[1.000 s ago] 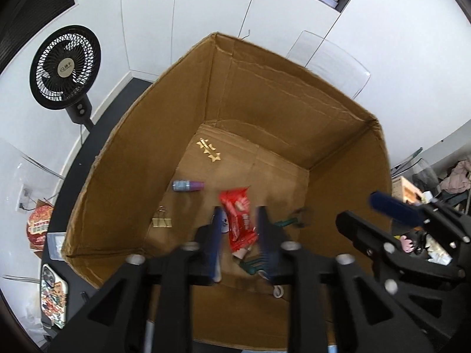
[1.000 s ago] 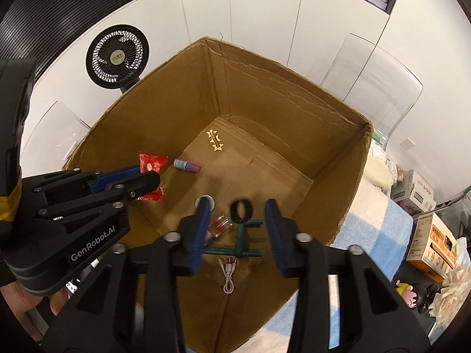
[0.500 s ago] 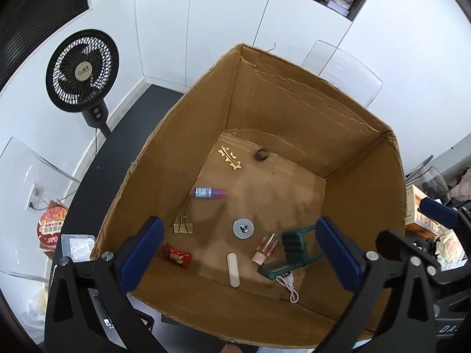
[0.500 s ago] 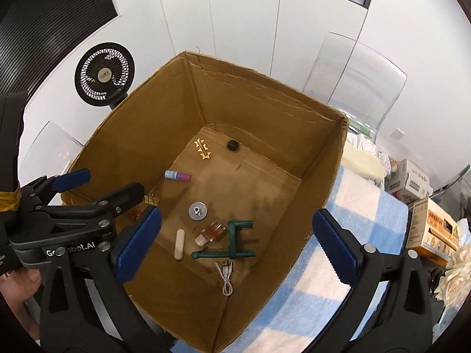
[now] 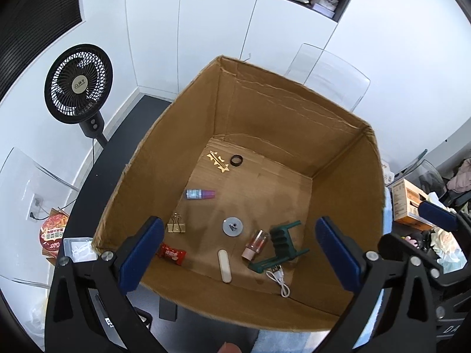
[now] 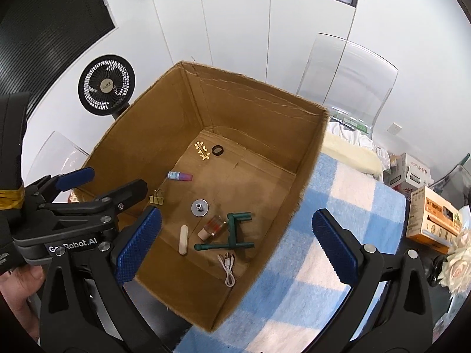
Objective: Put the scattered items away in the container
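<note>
Hovering over cardboard box (image 5: 182, 135) | left tool (image 5: 240, 253) spread, empty | right tool (image 6: 237, 242) spread, empty | red packet (image 5: 173, 254) on box floor below left tool, left nearer

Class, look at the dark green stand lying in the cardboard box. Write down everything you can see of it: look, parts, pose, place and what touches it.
The dark green stand looks like matt plastic. It has a ribbed, slotted block with thin straight bars running off it, one ending in a rounded tip. It lies tipped over on the floor of the cardboard box, in the near right part. A small clear bottle lies against its left side, and a white cable lies just in front of it. Neither gripper holds it.
</note>
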The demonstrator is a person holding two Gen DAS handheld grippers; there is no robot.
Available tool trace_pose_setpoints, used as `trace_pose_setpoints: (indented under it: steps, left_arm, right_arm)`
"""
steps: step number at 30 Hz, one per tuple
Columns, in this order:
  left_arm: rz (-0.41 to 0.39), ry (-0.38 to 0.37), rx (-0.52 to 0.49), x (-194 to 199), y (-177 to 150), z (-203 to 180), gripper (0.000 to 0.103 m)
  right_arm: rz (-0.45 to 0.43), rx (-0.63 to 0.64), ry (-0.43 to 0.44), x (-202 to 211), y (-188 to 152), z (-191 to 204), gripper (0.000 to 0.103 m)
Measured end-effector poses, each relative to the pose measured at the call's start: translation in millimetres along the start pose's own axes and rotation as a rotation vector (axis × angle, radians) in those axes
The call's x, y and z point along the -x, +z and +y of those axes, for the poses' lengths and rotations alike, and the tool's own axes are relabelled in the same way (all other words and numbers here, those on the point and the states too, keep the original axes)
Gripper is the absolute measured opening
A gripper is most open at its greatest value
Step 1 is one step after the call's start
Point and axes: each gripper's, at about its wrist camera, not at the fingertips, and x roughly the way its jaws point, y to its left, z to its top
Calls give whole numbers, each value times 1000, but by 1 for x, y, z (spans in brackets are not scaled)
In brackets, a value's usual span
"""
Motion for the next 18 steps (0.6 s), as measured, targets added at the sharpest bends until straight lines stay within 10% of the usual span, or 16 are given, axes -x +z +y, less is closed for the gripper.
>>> trace_pose_setpoints:
  steps: [18]
  left_arm:
    - [-34, 11, -82, 56, -28, -65, 102]
  right_arm:
    - [-75, -123, -4, 79, -47, -58, 103]
